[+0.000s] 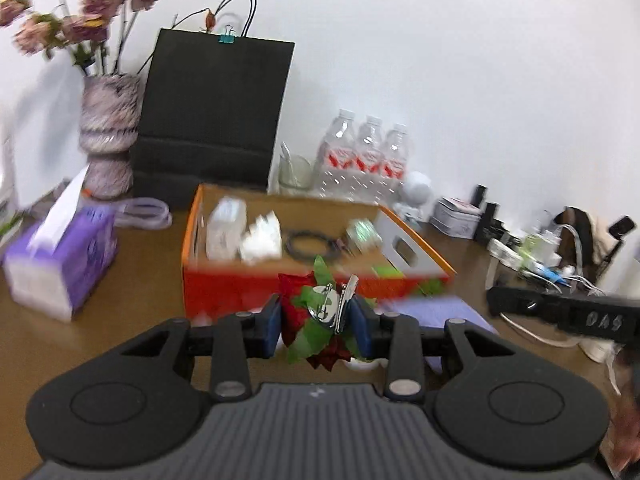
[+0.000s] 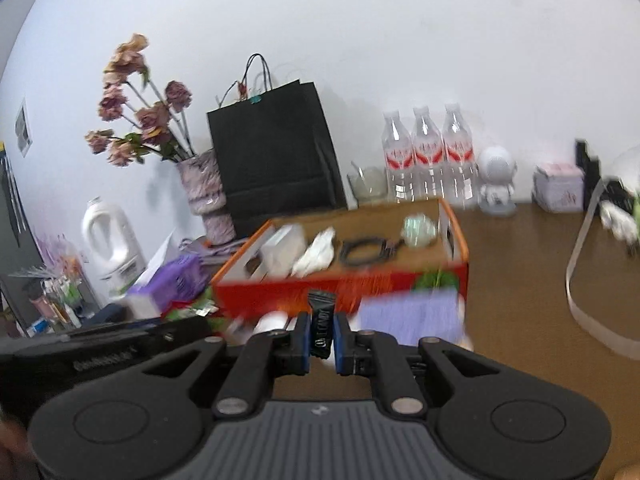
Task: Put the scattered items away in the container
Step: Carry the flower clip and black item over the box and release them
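My left gripper (image 1: pixel 318 326) is shut on a red fabric rose hair clip (image 1: pixel 316 320) with green leaves and a metal clip, held just in front of the orange cardboard box (image 1: pixel 224 292). My right gripper (image 2: pixel 322 336) is shut on a small black sachet (image 2: pixel 322 330) with white lettering, also in front of the box (image 2: pixel 280 292). The box holds a white packet (image 1: pixel 226 228), crumpled white tissue (image 1: pixel 262 238), a black coiled cable (image 1: pixel 310 244) and a greenish wrapped item (image 1: pixel 362 234). A purple flat item (image 2: pixel 412 316) lies before the box.
A purple tissue box (image 1: pixel 60 264) stands left of the box. Behind are a black paper bag (image 1: pixel 212 120), a vase of dried flowers (image 1: pixel 108 136), a glass (image 1: pixel 296 172), three water bottles (image 1: pixel 364 160), a white figurine (image 2: pixel 496 184) and a tin (image 2: pixel 558 186). Cables clutter the right (image 1: pixel 540 256).
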A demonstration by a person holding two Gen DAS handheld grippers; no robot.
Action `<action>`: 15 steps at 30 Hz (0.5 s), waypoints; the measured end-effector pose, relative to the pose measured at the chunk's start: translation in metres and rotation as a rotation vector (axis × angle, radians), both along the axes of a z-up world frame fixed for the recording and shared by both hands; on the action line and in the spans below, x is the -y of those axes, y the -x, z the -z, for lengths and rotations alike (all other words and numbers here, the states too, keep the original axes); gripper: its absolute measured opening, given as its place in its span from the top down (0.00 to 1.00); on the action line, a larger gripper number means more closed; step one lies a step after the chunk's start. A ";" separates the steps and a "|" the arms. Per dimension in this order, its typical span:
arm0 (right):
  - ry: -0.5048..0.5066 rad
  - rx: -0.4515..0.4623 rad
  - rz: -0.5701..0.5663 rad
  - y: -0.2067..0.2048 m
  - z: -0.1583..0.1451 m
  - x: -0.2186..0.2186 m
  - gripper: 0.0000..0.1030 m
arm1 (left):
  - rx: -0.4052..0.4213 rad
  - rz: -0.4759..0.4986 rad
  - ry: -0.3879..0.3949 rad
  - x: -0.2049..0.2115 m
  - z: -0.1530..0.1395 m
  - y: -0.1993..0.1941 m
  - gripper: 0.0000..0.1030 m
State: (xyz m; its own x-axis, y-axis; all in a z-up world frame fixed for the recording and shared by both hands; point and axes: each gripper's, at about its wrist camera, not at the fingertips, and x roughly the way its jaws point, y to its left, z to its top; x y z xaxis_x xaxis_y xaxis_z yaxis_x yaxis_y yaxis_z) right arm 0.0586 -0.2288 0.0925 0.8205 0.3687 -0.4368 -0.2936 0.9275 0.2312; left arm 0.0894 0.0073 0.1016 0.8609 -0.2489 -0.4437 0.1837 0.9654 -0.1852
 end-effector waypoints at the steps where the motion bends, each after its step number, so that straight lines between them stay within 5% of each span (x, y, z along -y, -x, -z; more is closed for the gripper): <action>1: 0.026 -0.003 0.002 -0.020 -0.008 0.001 0.90 | -0.015 0.002 0.003 -0.003 -0.004 -0.025 0.64; 4: 0.083 -0.056 -0.013 -0.094 -0.027 0.001 0.90 | -0.117 0.025 0.011 -0.007 -0.001 -0.106 0.64; 8: 0.151 -0.232 -0.032 -0.201 -0.028 -0.008 0.90 | -0.269 0.028 -0.083 0.000 0.032 -0.192 0.64; 11: 0.190 -0.393 0.007 -0.272 -0.002 -0.014 0.90 | -0.321 0.037 -0.126 -0.003 0.055 -0.216 0.64; 15: 0.270 -0.499 0.043 -0.318 0.036 -0.026 0.90 | -0.349 0.030 -0.134 -0.012 0.071 -0.231 0.62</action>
